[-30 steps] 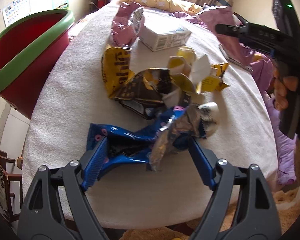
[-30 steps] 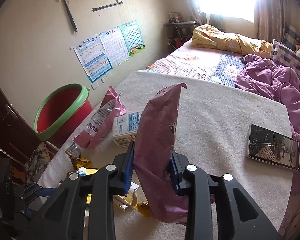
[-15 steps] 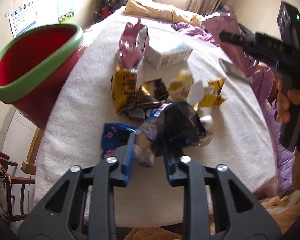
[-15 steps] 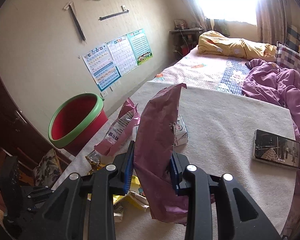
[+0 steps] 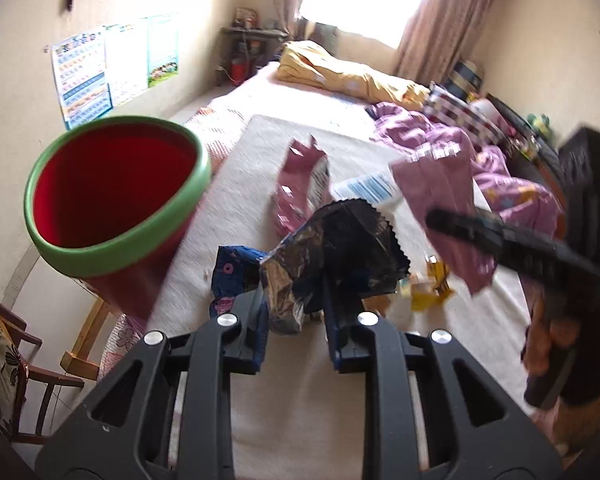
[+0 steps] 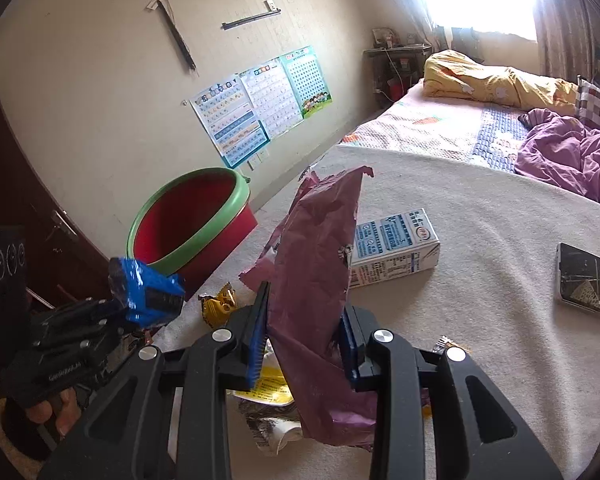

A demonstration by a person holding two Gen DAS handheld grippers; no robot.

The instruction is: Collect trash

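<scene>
My left gripper [image 5: 296,304] is shut on a crumpled blue and black snack wrapper [image 5: 340,248], held up off the white bed cover. The same wrapper shows blue [image 6: 146,294] at the left of the right wrist view. My right gripper [image 6: 304,320] is shut on a tall mauve bag [image 6: 316,248], which stands upright between its pads. A red bin with a green rim [image 5: 112,196] stands left of the bed, open side tilted toward me. On the cover lie another mauve wrapper [image 5: 300,184], a milk carton [image 6: 396,248] and yellow wrappers [image 5: 432,284].
A phone [image 6: 588,280] lies on the cover at the right. Purple bedding [image 6: 568,160] and a yellow quilt [image 6: 496,76] fill the far side of the bed. A wooden chair [image 5: 16,360] stands below the bin. Foil and yellow litter [image 6: 268,396] lies under my right gripper.
My left gripper closed on the blue and black wrapper and lifted it off the cover, swinging toward the bin. The right gripper kept its hold on the mauve bag and drifted slightly.
</scene>
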